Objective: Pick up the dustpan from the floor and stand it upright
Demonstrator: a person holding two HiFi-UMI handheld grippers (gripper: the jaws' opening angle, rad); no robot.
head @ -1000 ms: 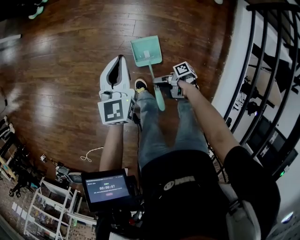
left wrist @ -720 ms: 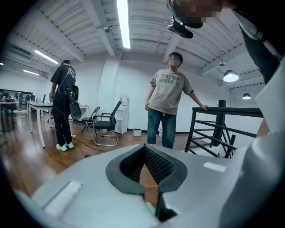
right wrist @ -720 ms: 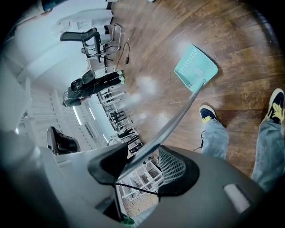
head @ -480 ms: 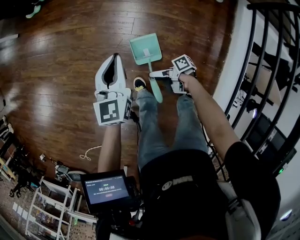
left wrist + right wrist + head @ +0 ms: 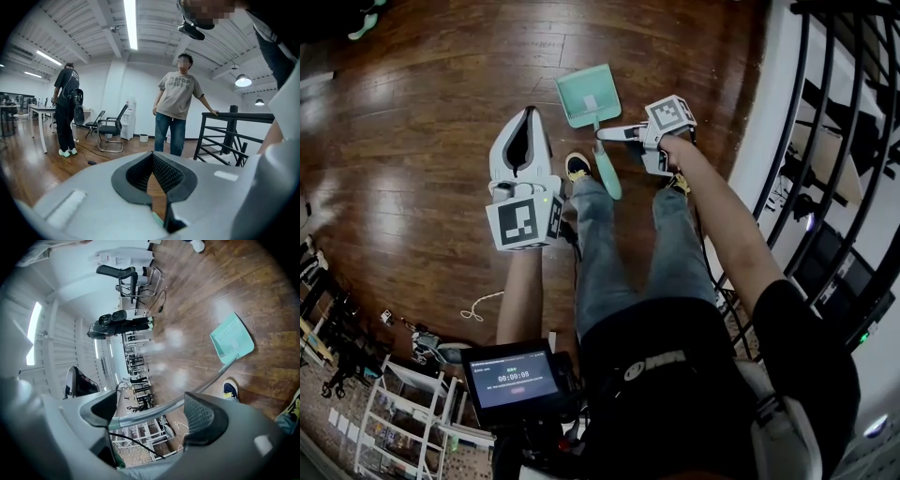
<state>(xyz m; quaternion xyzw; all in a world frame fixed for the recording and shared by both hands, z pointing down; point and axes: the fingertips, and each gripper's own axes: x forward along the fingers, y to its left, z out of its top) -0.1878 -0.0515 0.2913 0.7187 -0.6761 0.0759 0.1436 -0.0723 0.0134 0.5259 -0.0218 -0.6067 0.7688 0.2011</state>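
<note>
The teal dustpan [image 5: 587,96] rests with its pan on the wood floor, and its thin metal rod and teal grip [image 5: 607,173] rise toward me. In the right gripper view the pan [image 5: 232,338] lies far below while the rod [image 5: 187,397] crosses the gap between the jaws. My right gripper [image 5: 619,145] [image 5: 151,401] is open; its jaws have just been opening, and the pads stand wide of the rod. To the left of the dustpan hangs my left gripper [image 5: 528,117] [image 5: 152,157], shut and holding nothing.
My shoes [image 5: 578,169] and legs stand just under the dustpan. A black stair railing [image 5: 825,141] runs along the right. A cable [image 5: 478,309] lies on the floor at the left. Two people [image 5: 180,108] [image 5: 65,108] and a chair [image 5: 110,131] stand farther off.
The right gripper's jaws have spread off the dustpan's handle, and the gripper has rolled and moved up the picture along the rod. The left gripper has stayed in place.
</note>
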